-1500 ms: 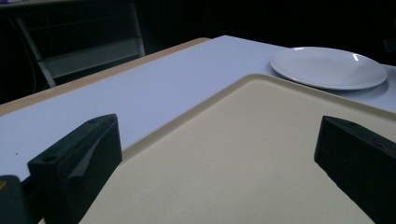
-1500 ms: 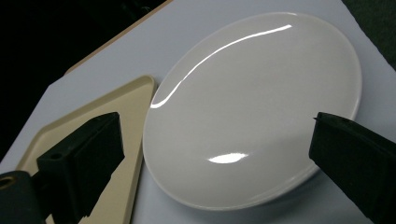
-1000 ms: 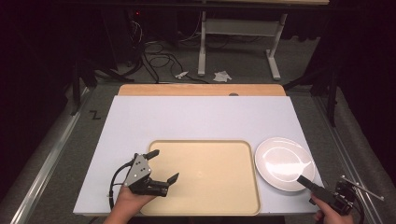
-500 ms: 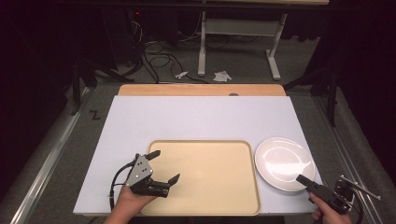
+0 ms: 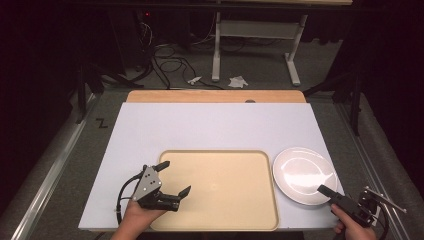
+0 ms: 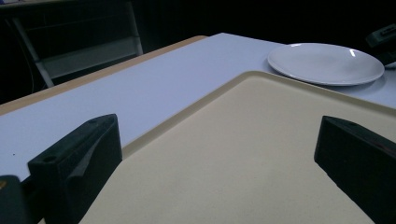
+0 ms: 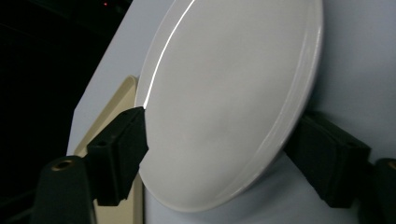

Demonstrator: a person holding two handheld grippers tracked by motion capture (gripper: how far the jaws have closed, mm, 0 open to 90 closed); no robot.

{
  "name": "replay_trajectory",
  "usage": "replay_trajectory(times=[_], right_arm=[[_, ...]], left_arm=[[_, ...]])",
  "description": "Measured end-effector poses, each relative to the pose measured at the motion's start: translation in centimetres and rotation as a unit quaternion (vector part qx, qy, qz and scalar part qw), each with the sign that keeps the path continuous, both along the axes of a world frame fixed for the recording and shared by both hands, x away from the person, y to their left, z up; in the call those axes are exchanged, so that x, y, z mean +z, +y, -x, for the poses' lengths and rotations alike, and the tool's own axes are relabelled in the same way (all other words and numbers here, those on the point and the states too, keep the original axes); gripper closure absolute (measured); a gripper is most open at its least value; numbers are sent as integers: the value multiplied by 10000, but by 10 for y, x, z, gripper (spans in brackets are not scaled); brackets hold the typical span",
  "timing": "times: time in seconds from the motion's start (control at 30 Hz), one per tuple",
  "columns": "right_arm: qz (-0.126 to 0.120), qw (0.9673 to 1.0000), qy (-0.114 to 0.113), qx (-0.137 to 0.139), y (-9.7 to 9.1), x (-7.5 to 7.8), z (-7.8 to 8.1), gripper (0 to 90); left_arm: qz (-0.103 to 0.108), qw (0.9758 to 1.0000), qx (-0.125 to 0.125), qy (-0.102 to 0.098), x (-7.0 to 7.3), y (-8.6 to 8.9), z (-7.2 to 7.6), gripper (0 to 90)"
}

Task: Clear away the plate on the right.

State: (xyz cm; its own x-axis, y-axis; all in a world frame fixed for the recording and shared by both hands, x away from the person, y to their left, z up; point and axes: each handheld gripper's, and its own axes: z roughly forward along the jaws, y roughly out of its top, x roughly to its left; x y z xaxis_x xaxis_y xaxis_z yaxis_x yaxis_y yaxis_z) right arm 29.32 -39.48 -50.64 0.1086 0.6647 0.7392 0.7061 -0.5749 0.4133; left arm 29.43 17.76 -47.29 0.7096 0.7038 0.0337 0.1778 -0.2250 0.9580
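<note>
A white plate (image 5: 302,172) lies flat on the white table, just right of a beige tray (image 5: 215,152). My right gripper (image 5: 327,192) reaches in at the plate's near right rim. In the right gripper view the plate (image 7: 224,84) sits between the two jaws, one over its face and one under its rim. The jaws have just been closing and still stand apart from the plate, so my right gripper (image 7: 224,140) is open. My left gripper (image 5: 176,177) hovers wide open over the tray's near left part, with nothing between its jaws. The left gripper view shows the tray (image 6: 243,140) and the plate (image 6: 327,63) beyond.
The white tabletop (image 5: 215,125) ends in a wooden strip (image 5: 215,96) at the far edge. Beyond it are table legs (image 5: 216,45), cables and crumpled paper (image 5: 237,81) on the floor. Metal rails run along both sides of the table.
My right gripper has slid forward and to the left until its jaws reach over the plate's near rim. The left gripper, the tray and the plate have stayed put.
</note>
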Motion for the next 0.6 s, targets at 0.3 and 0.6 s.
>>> replay_trajectory(times=[0.3,0.6], right_arm=[[262,9995,175,11,-9,-3,3,555],[144,9995,252,-106,-12,-6,4,654]], left_arm=[[36,10000,-20,-20,1,0,1,16],[49,10000,-51,-26,2,0,3,18]])
